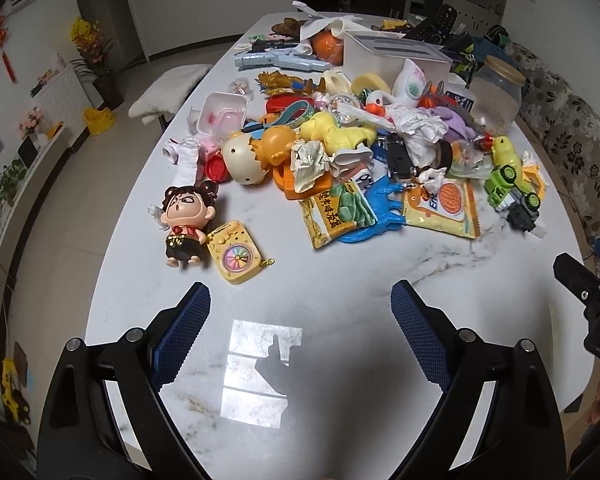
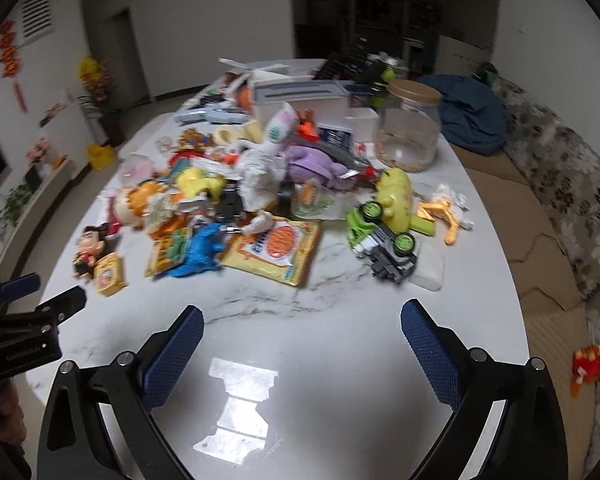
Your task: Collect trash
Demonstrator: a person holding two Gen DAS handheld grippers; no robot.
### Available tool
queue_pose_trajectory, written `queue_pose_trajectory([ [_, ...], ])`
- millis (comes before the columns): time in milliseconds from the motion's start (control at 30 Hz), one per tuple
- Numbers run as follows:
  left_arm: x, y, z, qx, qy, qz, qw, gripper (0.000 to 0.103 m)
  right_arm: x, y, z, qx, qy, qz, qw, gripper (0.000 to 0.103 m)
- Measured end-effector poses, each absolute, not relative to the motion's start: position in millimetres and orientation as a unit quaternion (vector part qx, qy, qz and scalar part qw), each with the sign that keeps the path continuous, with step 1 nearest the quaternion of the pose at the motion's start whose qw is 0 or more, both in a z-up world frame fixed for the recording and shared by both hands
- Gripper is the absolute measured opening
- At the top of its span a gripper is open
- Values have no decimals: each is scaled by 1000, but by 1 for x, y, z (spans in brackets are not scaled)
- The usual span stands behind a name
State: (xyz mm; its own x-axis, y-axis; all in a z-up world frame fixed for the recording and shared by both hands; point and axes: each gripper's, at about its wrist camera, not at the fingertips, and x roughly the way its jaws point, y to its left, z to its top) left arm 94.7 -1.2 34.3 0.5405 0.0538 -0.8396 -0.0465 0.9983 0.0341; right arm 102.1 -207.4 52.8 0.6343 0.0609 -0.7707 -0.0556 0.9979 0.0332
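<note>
From the left wrist, your left hand-held gripper point(image 1: 300, 312) hangs wide apart and empty over bare tabletop point(image 1: 340, 272); you look to be at the start, choosing trash. The crumpled paper point(image 1: 310, 158) and yellow snack wrapper point(image 1: 444, 210) lie ahead in the toy pile.

From the right wrist, your right hand-held gripper point(image 2: 302, 330) is equally spread, holding nothing. Blur muddies the pile; no bin is identifiable.

Dim rm, window glare on table point(image 1: 340, 280), R view blurry.
</note>
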Motion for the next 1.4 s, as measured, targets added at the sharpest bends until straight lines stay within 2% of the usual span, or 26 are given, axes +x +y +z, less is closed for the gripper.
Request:
queue_pose_trajectory([
  [467, 115, 6, 8, -1, 495, 23, 869, 90, 107, -192, 36, 5, 431, -6, 902, 98],
  [1400, 106, 6, 6, -3, 488, -2, 873, 90, 104, -177, 33, -1, 439, 12, 898, 98],
])
